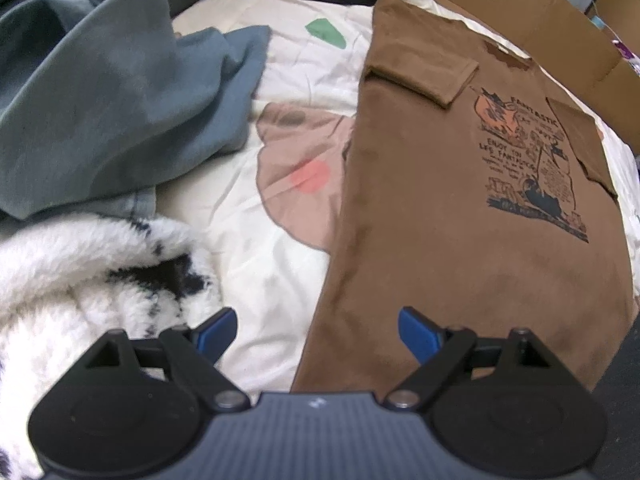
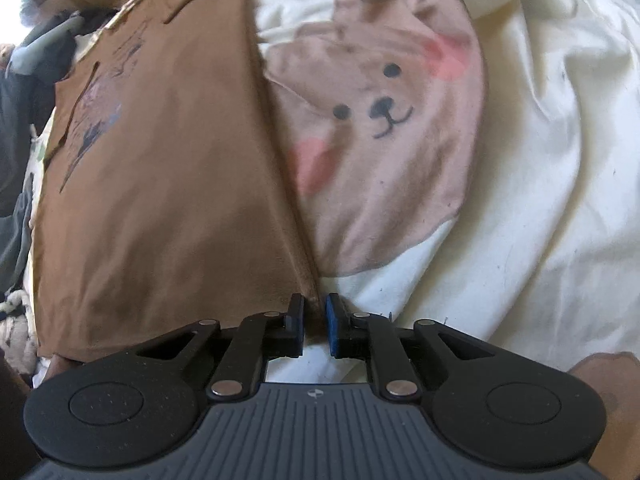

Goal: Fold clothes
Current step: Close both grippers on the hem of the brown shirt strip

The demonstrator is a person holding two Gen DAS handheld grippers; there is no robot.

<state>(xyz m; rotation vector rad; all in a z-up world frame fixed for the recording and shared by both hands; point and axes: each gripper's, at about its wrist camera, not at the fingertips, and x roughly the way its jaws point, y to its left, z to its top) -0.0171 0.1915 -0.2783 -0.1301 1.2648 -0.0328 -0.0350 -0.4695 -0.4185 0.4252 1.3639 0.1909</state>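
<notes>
Right gripper (image 2: 315, 322) jaws narrow, pinching the brown T-shirt (image 2: 168, 184) corner; left gripper (image 1: 318, 330) jaws spread, empty.

Two wrist fisheyes, steeply downward, close over the bed; shared: brown T-shirt (image 1: 460, 200) (image 2: 168, 184) and bear-print sheet (image 1: 296, 168) (image 2: 384, 120).

Matt brown cotton t-shirt (image 1: 420, 208), fluffy fleece blanket (image 1: 80, 280), smooth cream sheet (image 2: 540, 160)

Cream bear-print bedsheet (image 2: 520, 160); brown cardboard boxes (image 1: 560, 40) along the bed's far edge
</notes>
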